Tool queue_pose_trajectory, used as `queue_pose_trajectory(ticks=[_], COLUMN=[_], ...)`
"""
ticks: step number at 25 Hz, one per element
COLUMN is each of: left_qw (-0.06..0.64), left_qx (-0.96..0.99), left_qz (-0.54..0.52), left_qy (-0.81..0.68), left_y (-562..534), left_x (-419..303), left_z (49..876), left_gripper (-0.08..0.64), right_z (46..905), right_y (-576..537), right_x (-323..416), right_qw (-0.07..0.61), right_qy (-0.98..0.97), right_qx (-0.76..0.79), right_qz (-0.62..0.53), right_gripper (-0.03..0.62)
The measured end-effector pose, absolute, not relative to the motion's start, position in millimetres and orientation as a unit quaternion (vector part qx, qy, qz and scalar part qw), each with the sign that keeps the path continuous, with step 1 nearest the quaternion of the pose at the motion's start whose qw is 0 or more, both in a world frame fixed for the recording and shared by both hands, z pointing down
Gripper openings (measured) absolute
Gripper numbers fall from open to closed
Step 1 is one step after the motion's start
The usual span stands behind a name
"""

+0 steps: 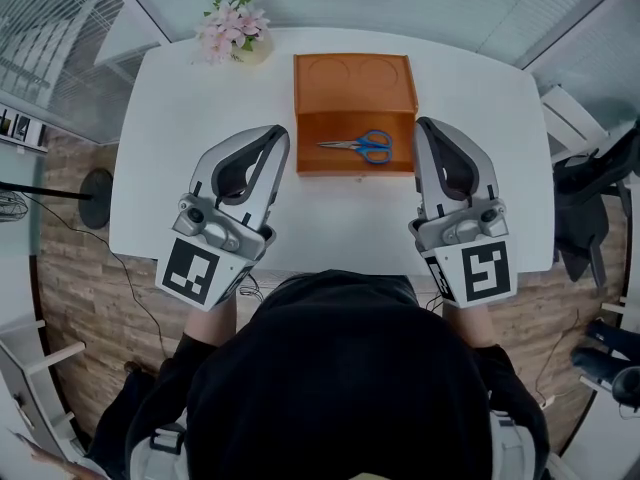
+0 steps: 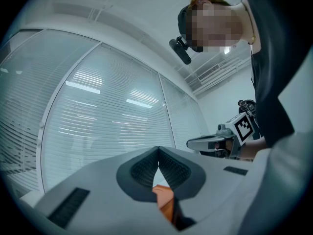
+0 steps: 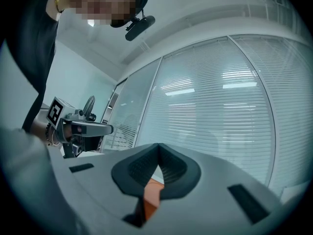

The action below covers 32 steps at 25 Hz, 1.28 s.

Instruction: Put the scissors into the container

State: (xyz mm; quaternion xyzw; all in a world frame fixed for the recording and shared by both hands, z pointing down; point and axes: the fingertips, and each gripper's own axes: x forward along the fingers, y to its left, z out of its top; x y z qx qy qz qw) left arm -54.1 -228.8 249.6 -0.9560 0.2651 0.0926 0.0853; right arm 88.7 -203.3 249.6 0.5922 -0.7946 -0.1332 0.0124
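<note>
The white table (image 1: 200,178) fills the head view, and the person's black top (image 1: 340,388) takes up the bottom of it. Only this view shows the layout on the table. One orange container (image 1: 335,128) sits at the middle of the far half, with its lidded part behind and an open tray part in front. One pair of scissors (image 1: 360,146) with blue handles lies flat inside that tray, blades pointing to the left. One bunch of pink flowers (image 1: 232,28) stands at the far left corner, well apart from the container. Two grippers are held above the near half of the table. The left gripper (image 1: 278,138) is just left of the tray and the right gripper (image 1: 425,126) just right of it, neither touching it. The two gripper views look upward instead and show what the head view misses: glass walls with slatted blinds (image 2: 98,121), the small camera (image 3: 139,27) at the person's head, and each gripper seen from the other's side. They also show the jaws plainly. The left gripper's ribbed pads (image 2: 145,169) meet at their tips with nothing between them, and only a sliver of orange container is visible through the hollow below. The right gripper's pads (image 3: 139,169) are likewise pressed together and empty, with the same orange sliver beneath.
</note>
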Motion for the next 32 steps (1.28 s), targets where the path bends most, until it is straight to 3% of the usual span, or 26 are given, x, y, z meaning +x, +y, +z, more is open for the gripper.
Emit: queue_pose_trajectory(ticks=[32], left_qw=[0.081], left_qx=[-0.959], left_qz=[0.113], left_qy=[0.245], left_y=[-232.9], left_x=[-58.4], left_z=[249.3], left_gripper=[0.012], right_z=[249.1], right_y=[-203.8], right_x=[82.5], right_qw=[0.015], right_qy=[-0.787], right_qx=[0.603], right_qz=[-0.135], right_gripper=[0.003])
